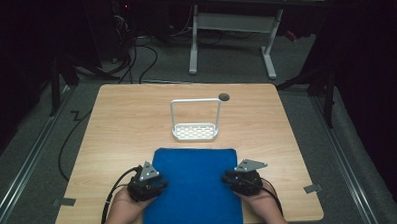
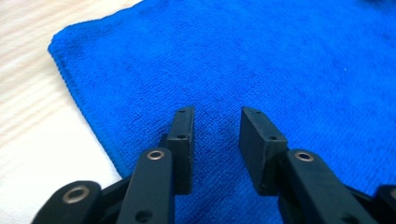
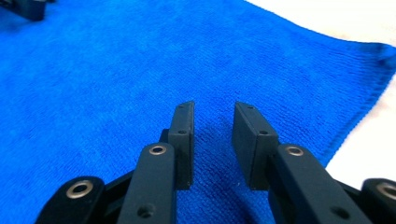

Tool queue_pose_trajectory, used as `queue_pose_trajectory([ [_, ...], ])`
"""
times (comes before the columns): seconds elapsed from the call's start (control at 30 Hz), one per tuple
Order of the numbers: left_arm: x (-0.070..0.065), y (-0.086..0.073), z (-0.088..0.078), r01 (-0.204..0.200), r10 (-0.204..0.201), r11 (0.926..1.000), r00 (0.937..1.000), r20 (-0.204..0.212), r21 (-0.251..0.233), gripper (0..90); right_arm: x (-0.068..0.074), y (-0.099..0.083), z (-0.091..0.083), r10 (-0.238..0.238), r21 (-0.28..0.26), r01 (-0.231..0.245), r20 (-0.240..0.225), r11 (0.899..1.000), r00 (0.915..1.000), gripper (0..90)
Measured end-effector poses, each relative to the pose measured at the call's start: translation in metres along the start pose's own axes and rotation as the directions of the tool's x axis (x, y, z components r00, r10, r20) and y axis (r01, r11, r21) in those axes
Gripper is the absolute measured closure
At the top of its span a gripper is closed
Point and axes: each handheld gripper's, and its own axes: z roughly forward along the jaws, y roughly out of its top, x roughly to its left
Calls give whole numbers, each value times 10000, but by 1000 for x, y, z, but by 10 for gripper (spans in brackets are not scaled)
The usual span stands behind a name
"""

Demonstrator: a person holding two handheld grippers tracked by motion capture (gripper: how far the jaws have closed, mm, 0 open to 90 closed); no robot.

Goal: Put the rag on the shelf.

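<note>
A blue towel (image 1: 194,187) lies flat on the wooden table (image 1: 126,119), at the near edge in the middle. My left gripper (image 1: 159,185) rests at the towel's left edge, its jaws a little apart with nothing between them; up close the left gripper (image 2: 217,116) hovers just over the blue towel (image 2: 261,60). My right gripper (image 1: 228,178) sits at the towel's right edge, also slightly open and empty. In its own view the right gripper (image 3: 214,112) points across the blue towel (image 3: 116,65).
A white wire rack (image 1: 195,123) with a perforated base stands upright behind the towel. A small dark round hole (image 1: 224,96) marks the table's far side. Beyond the table are a white desk frame (image 1: 231,36) and cables on the floor.
</note>
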Motion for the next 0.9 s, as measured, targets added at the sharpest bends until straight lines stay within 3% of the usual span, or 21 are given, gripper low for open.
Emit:
queue_pose_trajectory([
  [0.07,-3,0,-2,-4,2,10000,9998,191,82,650,3,-5,-7,-155,97,155,-43,9998,9999,677],
  [0.17,8,1,-4,406,-422,9983,9984,-376,-416,589,4,-11,-16,-601,-101,605,396,9981,9974,651],
  [0.2,8,1,-4,406,-422,9983,9984,-376,-416,572,1,-10,-17,-480,-279,494,488,9984,9977,641],
  [0.27,33,4,-1,1099,-1212,9892,9854,-1194,-967,533,-5,-9,-18,-54,-565,85,557,9984,9984,620],
  [0.3,43,6,2,1438,-1582,9833,9784,-1328,-1116,515,-9,-9,-18,148,-744,-101,616,9972,9980,604],
  [0.33,52,10,6,1817,-1972,9763,9708,-1370,-1177,507,-12,-10,-18,303,-845,-245,687,9961,9972,594],
  [0.4,65,17,13,2413,-2568,9604,9606,-1063,-1391,498,-17,-11,-18,569,-1001,-500,672,9937,9961,588],
  [0.47,68,21,19,2490,-2654,9583,9575,-1130,-1402,502,-21,-12,-18,788,-1069,-704,765,9918,9939,585],
  [0.5,73,28,32,2673,-2813,9562,9517,-1229,-1191,513,-22,-12,-19,908,-1140,-809,844,9902,9923,584],
  [0.57,73,31,38,2662,-2791,9579,9513,-1310,-1077,586,-25,-12,-20,1034,-1212,-911,996,9884,9896,583],
  [0.67,69,31,38,2353,-2467,9668,9610,-1250,-996,669,-29,-13,-21,1286,-1318,-1125,1212,9849,9843,583],
  [0.77,72,29,37,2683,-2783,9576,9557,-961,-1048,778,-33,-10,-16,1391,-1167,-1214,1580,9857,9776,577],
  [0.8,72,29,37,2683,-2783,9576,9557,-961,-1048,809,-33,-10,-16,1391,-1167,-1214,1580,9857,9776,577],
  [0.83,74,29,38,2804,-2895,9541,9536,-831,-1052,826,-36,-5,-10,1468,-1249,-1255,1789,9842,9729,560],
  [0.9,74,29,38,2776,-2866,9549,9544,-837,-1053,843,-40,3,-4,1601,-1018,-1410,2142,9848,9636,536],
])
